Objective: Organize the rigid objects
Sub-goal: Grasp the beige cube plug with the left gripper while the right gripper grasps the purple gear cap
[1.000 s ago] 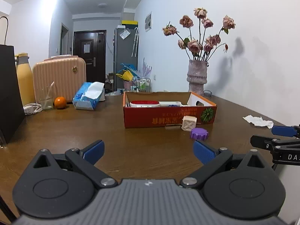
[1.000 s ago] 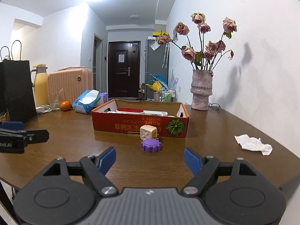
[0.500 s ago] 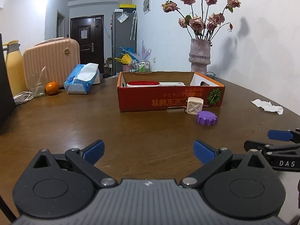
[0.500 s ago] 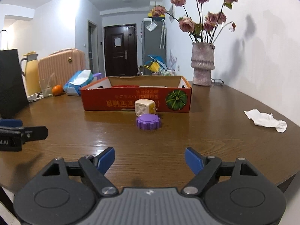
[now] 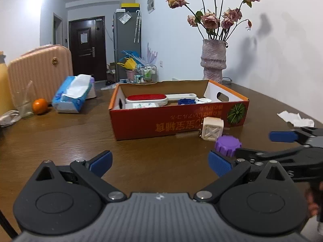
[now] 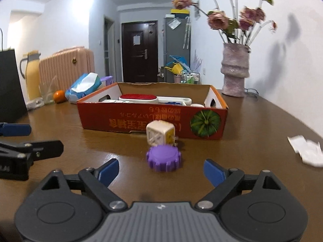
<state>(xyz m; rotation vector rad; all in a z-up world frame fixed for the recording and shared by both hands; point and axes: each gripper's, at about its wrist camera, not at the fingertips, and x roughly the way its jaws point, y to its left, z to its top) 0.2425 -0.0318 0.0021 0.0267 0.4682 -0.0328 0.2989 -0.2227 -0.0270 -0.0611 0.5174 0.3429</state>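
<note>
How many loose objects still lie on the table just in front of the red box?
2: a cream cube beside the box's front wall, and a purple ridged cap just nearer the cameras. Others may hide behind the box.

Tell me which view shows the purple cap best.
The right wrist view: the purple cap sits whole and central, just ahead of the open fingers. In the left wrist view it lies off right, its lower edge hidden.

Box [image 6: 153,122]: mid-table [image 6: 252,125], brush [image 6: 139,97] inside.
Cube [image 6: 160,134]: just before box front.
Cap [image 6: 164,157]: before cube, nearly touching.
Vase [image 6: 235,71]: behind box, right.
Tissue pack [image 5: 70,94], orange [image 5: 40,106]: left of box.
Crumpled paper [image 6: 306,152]: far right.
</note>
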